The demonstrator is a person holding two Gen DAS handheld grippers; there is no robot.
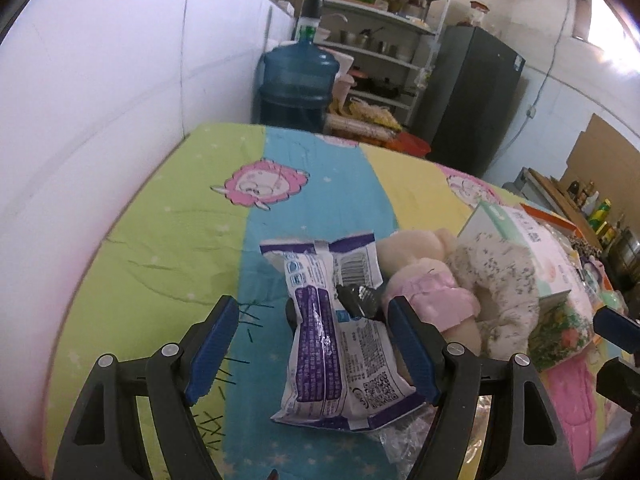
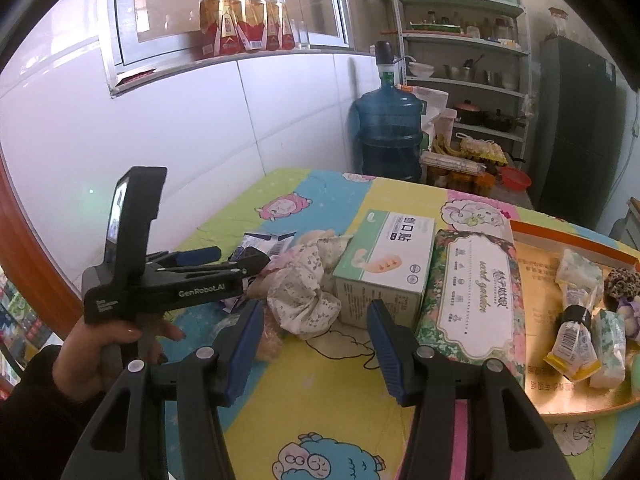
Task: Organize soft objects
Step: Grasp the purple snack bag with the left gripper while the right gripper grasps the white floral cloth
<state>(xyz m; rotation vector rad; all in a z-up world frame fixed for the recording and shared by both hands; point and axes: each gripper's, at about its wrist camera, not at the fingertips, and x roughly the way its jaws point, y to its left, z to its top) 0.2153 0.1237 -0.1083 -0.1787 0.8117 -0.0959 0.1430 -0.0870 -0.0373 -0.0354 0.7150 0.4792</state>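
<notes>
A purple-and-white snack packet (image 1: 332,340) lies on the blue stripe of the cartoon tablecloth (image 1: 160,248). My left gripper (image 1: 312,348) stands open around it, the pads not pressing; a small black shiny item (image 1: 356,300) rests on the packet. Just right of it lie a cream plush doll in a pink skirt (image 1: 424,292) and a floral fabric piece (image 1: 500,280). In the right wrist view my right gripper (image 2: 316,348) is open over the yellow stripe with nothing between its fingers. The floral fabric (image 2: 308,292) sits just beyond its left finger. A hand holds the left gripper (image 2: 240,260) at the left.
A green-and-white box (image 2: 384,256) and a floral "secret garden" pack (image 2: 472,288) stand side by side. An orange-rimmed tray (image 2: 560,230) at the right holds several small packets. A white wall borders the table's left; a water jug (image 1: 298,84) and shelves stand behind.
</notes>
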